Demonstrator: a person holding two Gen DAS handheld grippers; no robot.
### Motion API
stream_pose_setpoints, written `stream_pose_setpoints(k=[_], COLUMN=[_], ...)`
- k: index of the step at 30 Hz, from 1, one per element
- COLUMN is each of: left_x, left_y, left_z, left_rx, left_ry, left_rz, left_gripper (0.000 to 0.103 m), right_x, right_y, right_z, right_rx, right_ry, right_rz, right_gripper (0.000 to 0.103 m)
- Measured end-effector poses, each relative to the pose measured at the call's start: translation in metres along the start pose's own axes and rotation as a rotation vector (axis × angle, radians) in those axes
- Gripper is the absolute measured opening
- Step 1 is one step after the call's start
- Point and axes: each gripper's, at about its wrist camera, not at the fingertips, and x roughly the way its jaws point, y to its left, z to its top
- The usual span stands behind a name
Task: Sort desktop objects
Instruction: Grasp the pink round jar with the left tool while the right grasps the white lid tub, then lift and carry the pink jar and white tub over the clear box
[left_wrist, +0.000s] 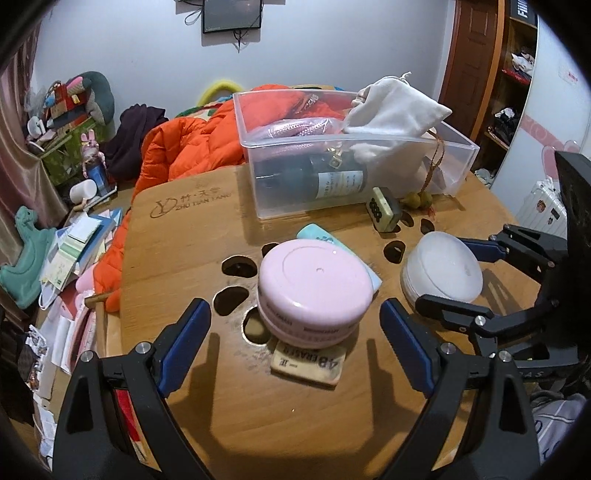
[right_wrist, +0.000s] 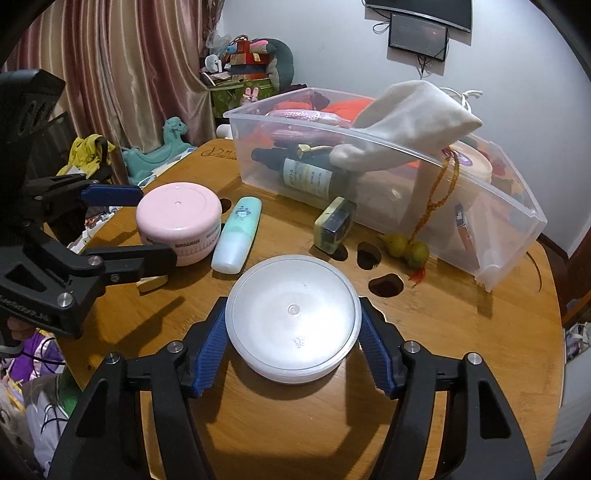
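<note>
A pink round jar (left_wrist: 314, 291) stands on the wooden table (left_wrist: 258, 424), partly on a 4B eraser (left_wrist: 308, 363). My left gripper (left_wrist: 295, 347) is open, its blue fingers on either side of the jar's near end, apart from it. The jar also shows in the right wrist view (right_wrist: 179, 221). A white round jar (right_wrist: 293, 317) sits between my right gripper's (right_wrist: 291, 354) blue pads (right_wrist: 208, 356), which press its sides. It also shows in the left wrist view (left_wrist: 441, 273).
A clear plastic bin (right_wrist: 406, 192) at the back holds a dark bottle (right_wrist: 314, 173), a white pouch (right_wrist: 413, 114) and other items. A mint tube (right_wrist: 238, 234), a mahjong tile (right_wrist: 334, 223), small gourds (right_wrist: 406, 249) and cut-out holes (right_wrist: 369, 254) are on the table.
</note>
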Motion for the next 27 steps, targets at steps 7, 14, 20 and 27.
stream_pose_setpoints(k=[7,14,20,27], left_x=[0.010,0.018,0.017,0.006], left_y=[-0.007,-0.012,-0.012,-0.015], left_z=[0.004,0.009,0.008,0.011], left_rx=[0.012,0.017,0.011,0.010], left_ry=[0.006,0.014,0.005,-0.030], left_rz=[0.000,0.014,0.026,0.035], left_gripper=[0.085,0.063,0.063,0.063], right_x=[-0.004,-0.010,-0.017,-0.026], right_y=[-0.012,-0.022,-0.024,-0.025], right_z=[-0.004,-0.004,-0.002,0.001], right_rx=[0.041,0.062,0.062,0.065], right_ry=[-0.006,-0.020,-0.038,-0.063], right_rz=[0.003,-0.002,-0.004,-0.001], right_gripper=[0.062,0.062,0.062,0.062])
